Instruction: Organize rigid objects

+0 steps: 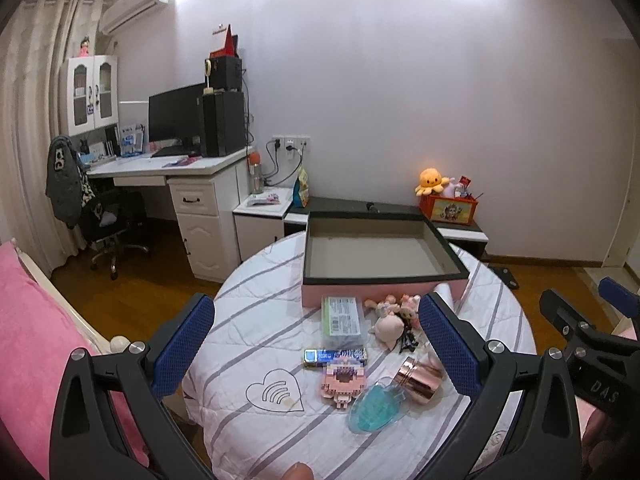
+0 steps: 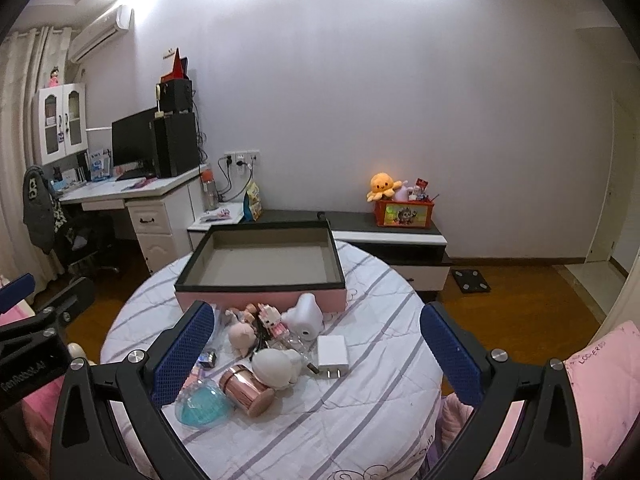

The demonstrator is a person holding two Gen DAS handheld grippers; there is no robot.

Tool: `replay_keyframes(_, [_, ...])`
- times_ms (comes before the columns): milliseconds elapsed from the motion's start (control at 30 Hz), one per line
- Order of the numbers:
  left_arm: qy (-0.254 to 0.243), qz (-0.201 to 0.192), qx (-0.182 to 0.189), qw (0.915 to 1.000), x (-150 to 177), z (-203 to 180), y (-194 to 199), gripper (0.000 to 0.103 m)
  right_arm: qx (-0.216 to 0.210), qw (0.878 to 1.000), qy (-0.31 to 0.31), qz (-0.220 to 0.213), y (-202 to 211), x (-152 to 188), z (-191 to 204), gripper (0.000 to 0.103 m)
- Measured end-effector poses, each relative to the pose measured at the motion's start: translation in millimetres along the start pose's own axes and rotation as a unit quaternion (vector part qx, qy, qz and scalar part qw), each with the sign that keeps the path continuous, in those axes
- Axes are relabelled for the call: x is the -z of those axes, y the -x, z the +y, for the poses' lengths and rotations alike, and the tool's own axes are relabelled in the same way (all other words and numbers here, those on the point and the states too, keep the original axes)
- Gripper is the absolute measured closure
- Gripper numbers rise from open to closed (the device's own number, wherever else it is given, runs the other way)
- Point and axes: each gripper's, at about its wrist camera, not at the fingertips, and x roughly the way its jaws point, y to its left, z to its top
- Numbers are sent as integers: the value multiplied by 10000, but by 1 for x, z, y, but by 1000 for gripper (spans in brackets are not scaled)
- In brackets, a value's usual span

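Left hand-held gripper (image 1: 316, 344) wide, right hand-held gripper (image 2: 316, 350) wide, pad hiding small toys, pink box (image 2: 260, 258) open

Counting what is lying out — one box, several small things

One pink box (image 2: 260, 268), one rose-gold jar (image 2: 247, 389), one white charger (image 2: 332, 354), one teal bottle (image 2: 204, 403), two white figurines (image 2: 306, 316) — all sitting singly.

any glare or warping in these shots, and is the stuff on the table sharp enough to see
Left wrist view: ceiling lights blow out the top edge, fisheye bends the walls and box, table items stay sharp. Right wrist view: same glare up top, dark corners, rose-gold jar shows bright reflections; charger reads clearly.
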Motion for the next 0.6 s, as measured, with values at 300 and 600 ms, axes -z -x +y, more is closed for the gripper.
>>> replay_keyframes(300, [-39,928,-10,9957,45,4,-67,0,-182,9965,69,815,-66,30,-10,0])
replay_keyframes(600, [-10,1591,-16,9873,68,7,-119,0,-624,9887,166,1351,-111,47,6,0])
